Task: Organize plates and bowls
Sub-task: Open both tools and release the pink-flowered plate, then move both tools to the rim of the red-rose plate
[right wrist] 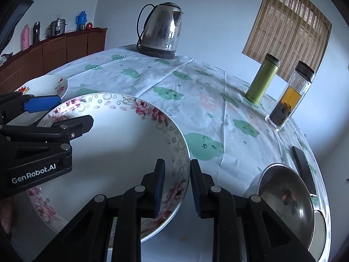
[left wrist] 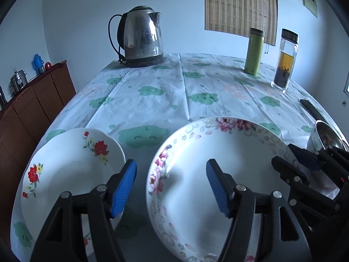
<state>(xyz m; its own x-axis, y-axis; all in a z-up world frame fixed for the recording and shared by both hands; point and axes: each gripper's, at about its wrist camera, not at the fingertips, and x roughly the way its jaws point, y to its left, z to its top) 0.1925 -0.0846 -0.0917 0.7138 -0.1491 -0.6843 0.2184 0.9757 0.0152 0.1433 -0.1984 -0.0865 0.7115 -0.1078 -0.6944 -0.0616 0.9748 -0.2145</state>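
A large white bowl (left wrist: 229, 144) (right wrist: 122, 144) with pink flowers on its rim sits near the table's front. My left gripper (left wrist: 172, 185) (right wrist: 65, 114) is open and straddles the bowl's left rim, one blue pad outside and one inside, neither touching. My right gripper (right wrist: 177, 185) (left wrist: 293, 160) straddles the right rim with its pads close on both sides, and a thin gap shows at the outer pad. A white plate (left wrist: 72, 170) (right wrist: 50, 85) with red flowers lies just left of the bowl. To the right stands a steel bowl (left wrist: 327, 135) (right wrist: 285, 196).
A steel kettle (left wrist: 141, 37) stands at the back of the cloud-print tablecloth (left wrist: 165, 83). A green flask (left wrist: 254, 52) and a tea jar (left wrist: 285, 61) stand at the back right. A flat black object (right wrist: 303, 170) lies beyond the steel bowl. A wooden cabinet (left wrist: 32, 113) runs along the left.
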